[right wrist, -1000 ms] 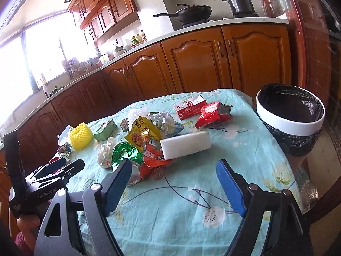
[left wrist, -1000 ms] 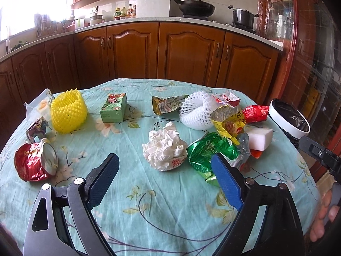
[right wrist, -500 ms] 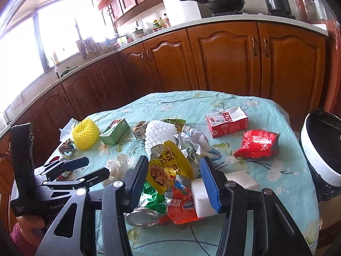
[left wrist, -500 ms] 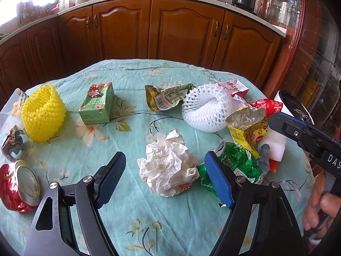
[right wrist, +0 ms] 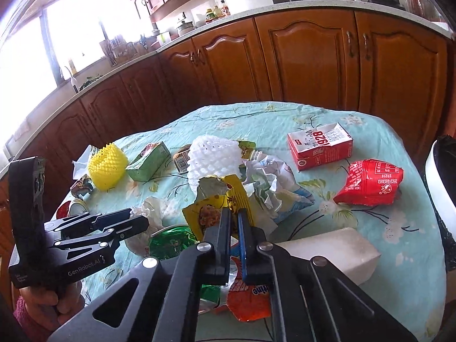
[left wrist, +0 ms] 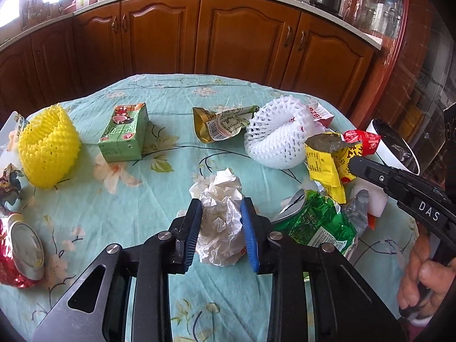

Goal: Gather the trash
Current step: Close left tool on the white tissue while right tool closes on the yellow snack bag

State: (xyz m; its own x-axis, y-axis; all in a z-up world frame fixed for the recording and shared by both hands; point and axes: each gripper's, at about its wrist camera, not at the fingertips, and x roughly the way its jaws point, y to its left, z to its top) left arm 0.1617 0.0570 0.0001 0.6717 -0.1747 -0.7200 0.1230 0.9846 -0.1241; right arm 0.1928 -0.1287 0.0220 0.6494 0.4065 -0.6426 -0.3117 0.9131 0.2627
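Note:
My left gripper [left wrist: 221,211] is shut on a crumpled white paper ball [left wrist: 221,222] lying on the turquoise tablecloth [left wrist: 171,97]. My right gripper [right wrist: 234,216] is shut on a yellow snack wrapper [right wrist: 211,211], which also shows in the left wrist view [left wrist: 325,165]. A white bin with a black liner [left wrist: 396,148] stands past the table's right edge. Around lie a green foil bag [left wrist: 316,222], white foam net [left wrist: 276,136], yellow foam net [left wrist: 47,145], green carton [left wrist: 124,134], red-and-white carton [right wrist: 319,145], red bag [right wrist: 370,182] and crushed red can [left wrist: 20,253].
A white foam block [right wrist: 330,250] lies right of my right gripper, an orange wrapper [right wrist: 248,299] under it. A gold pouch [left wrist: 222,124] lies mid-table. Wooden kitchen cabinets [left wrist: 242,37] stand behind the table, with a pan and pot on the counter.
Both grippers moved forward and closed: the left on the paper ball, the right on the yellow wrapper.

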